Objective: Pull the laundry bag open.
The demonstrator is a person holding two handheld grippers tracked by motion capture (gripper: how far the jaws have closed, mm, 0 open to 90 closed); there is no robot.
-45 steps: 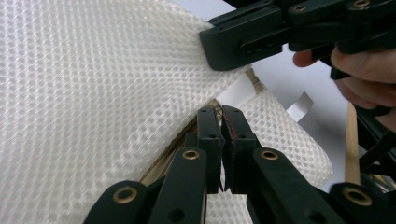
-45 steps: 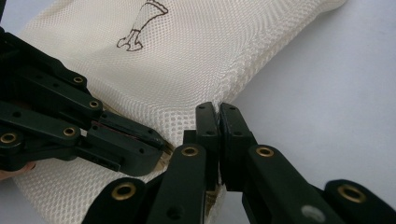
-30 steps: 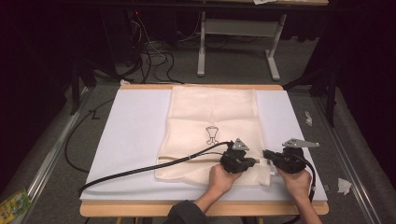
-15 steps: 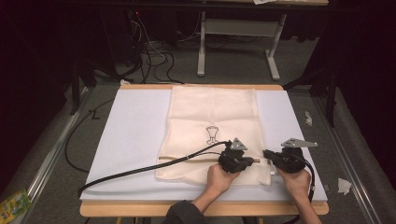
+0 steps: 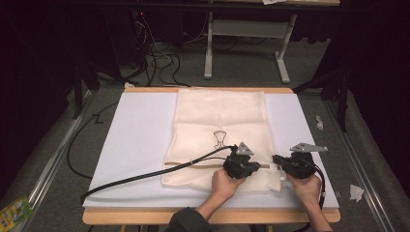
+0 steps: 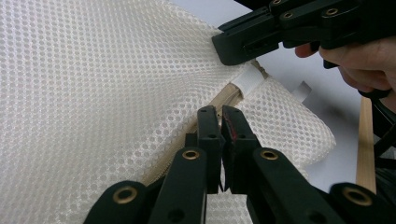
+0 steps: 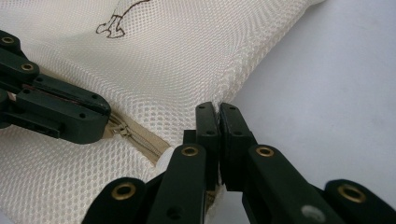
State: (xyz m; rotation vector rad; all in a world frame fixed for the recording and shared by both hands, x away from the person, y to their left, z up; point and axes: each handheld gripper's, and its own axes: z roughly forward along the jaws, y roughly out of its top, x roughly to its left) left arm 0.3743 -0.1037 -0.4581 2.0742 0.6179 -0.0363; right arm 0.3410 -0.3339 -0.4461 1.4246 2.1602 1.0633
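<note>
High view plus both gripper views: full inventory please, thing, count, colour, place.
mesh laundry bag: 1, cream, flat down the middle of the mat, dark hanger print near its centre
zipper: 1, tan, across the bag near its near end
mat: 1, white, covering the table top
table: 1, light wood edge showing at near and far sides
paper scraps: 2, white, on the floor right of the table
packet: 1, green and yellow, floor at lower left
cables: several, black, floor behind the table
left gripper: 1, black, jaws shut at the zipper
right gripper: 1, black, jaws shut at the bag's edge
hands: 2, near edge
</note>
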